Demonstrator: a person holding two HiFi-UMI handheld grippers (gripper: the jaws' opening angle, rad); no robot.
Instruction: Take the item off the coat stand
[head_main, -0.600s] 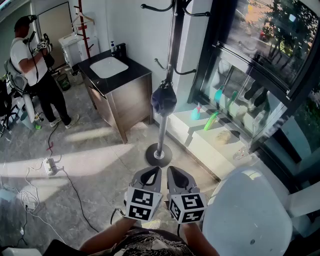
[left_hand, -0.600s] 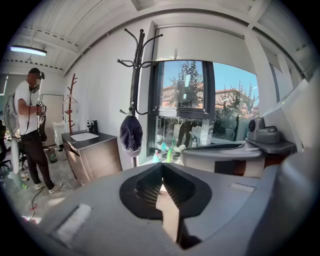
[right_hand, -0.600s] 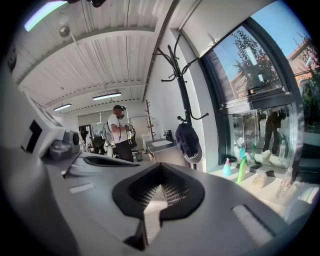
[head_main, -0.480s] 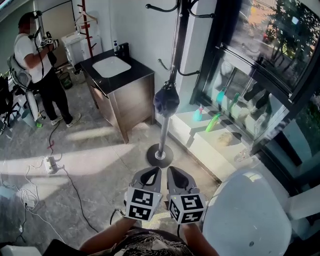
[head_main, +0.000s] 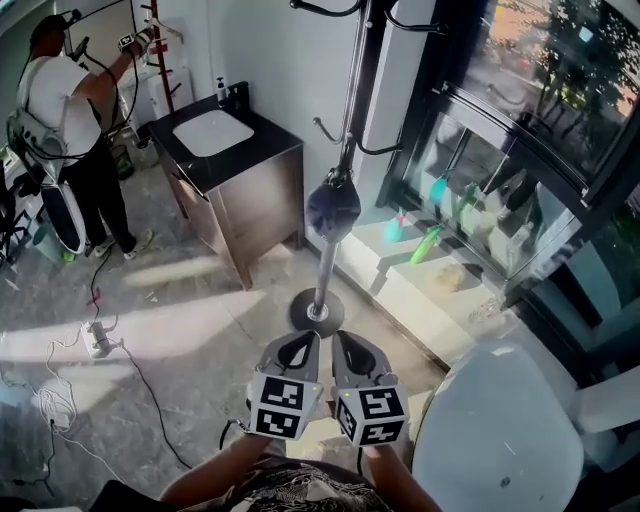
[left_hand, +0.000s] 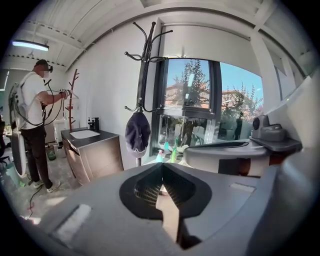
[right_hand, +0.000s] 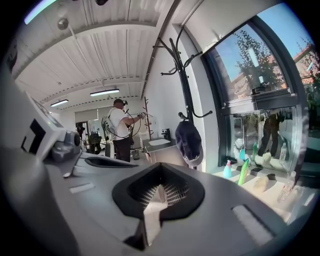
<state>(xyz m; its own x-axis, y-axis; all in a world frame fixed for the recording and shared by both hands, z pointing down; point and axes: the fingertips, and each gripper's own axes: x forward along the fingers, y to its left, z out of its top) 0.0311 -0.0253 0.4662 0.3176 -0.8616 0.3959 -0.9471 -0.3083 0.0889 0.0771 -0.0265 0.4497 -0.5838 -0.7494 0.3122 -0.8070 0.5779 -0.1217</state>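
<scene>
A dark blue cap (head_main: 332, 208) hangs from a low hook of the black metal coat stand (head_main: 346, 140), whose round base (head_main: 317, 312) rests on the floor. The cap also shows straight ahead in the left gripper view (left_hand: 137, 134) and the right gripper view (right_hand: 189, 141). My left gripper (head_main: 299, 350) and right gripper (head_main: 356, 352) are held side by side, low and well short of the stand. Both are shut with nothing between their jaws, as the left gripper (left_hand: 161, 169) and right gripper (right_hand: 160, 169) show in their own views.
A dark cabinet with a white sink (head_main: 235, 165) stands left of the stand. A person (head_main: 70, 130) works at a wooden rack at the back left. Cables and a power strip (head_main: 95, 335) lie on the floor. A window ledge holds bottles (head_main: 425, 240). A white rounded seat (head_main: 500, 430) sits at my right.
The head view has shifted slightly. The person at the back has raised an arm toward the wooden rack. Both grippers stay shut and side by side.
</scene>
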